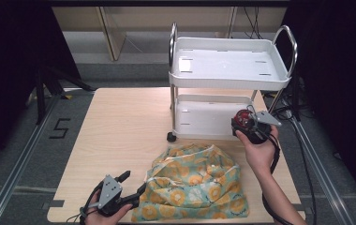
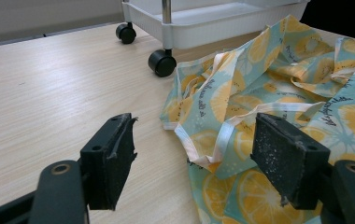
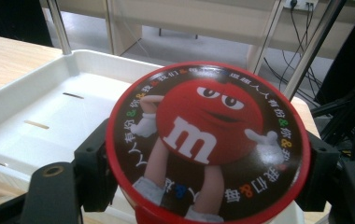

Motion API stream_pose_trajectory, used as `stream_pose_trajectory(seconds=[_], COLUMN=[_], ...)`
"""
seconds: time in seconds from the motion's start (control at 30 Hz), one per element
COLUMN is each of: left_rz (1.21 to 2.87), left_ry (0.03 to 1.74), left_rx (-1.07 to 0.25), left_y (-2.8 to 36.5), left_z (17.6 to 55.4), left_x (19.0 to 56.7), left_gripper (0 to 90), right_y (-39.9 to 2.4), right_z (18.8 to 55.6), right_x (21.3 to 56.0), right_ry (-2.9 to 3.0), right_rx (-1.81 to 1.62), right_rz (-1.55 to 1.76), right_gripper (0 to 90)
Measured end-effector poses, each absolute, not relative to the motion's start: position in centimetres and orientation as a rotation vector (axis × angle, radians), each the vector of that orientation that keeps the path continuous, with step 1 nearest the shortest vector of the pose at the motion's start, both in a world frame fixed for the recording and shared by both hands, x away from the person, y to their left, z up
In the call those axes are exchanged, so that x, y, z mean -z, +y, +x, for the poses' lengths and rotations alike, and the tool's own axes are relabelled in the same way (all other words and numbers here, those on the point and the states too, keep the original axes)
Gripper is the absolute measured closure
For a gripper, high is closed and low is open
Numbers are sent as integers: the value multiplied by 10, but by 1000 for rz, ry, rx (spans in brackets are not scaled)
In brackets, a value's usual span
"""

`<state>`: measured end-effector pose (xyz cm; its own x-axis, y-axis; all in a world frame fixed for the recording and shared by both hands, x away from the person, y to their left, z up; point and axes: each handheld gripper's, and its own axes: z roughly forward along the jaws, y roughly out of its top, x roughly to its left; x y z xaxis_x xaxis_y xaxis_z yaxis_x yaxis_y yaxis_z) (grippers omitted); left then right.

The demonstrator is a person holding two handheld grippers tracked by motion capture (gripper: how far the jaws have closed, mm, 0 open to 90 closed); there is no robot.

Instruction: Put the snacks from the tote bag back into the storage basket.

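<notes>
Right claw is pinching the red M&M's candy tin across its sides, lid facing the camera, held just above the cart's lower tray. I'd go forward and down, keep the tin level, set it flat on the tray floor ahead of the claw, clear of the near rim, and release only once it's seated. Left claw is spread wide, idle, with the lemon-print cloth bag crumpled just ahead and partly between the jaws, near the cart's caster.
</notes>
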<state>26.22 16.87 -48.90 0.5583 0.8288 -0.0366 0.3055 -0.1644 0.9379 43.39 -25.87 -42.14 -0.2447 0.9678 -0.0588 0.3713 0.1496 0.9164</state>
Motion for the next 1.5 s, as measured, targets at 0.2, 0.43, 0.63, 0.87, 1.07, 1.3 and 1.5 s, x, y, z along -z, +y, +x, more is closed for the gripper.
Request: stream_pose_trajectory(seconds=[0.2,0.43,0.63,0.87,1.07,1.3,1.5], left_rz=[1738,1738,1734,1736,1739,1734,1719], left_ry=[938,938,940,940,937,946,939], left_rx=[-615,-615,-614,-614,-613,-610,-603], left_y=[169,169,168,168,168,168,167], left_z=[262,262,263,263,262,262,263], left_x=[489,489,489,489,489,489,490], left_gripper=[290,290,290,290,290,290,290], right_y=[-259,-257,-258,-260,-259,-259,-260], right_z=[436,438,439,443,446,447,448], right_x=[423,424,425,428,428,430,431], right_ry=[1738,1702,1721,1736,1724,1729,1733], right_rx=[-1067,-1069,-1055,-1036,-1037,-1018,-1021], right_rz=[1275,1286,1294,1285,1274,1308,1305], right_gripper=[266,266,265,265,265,266,265])
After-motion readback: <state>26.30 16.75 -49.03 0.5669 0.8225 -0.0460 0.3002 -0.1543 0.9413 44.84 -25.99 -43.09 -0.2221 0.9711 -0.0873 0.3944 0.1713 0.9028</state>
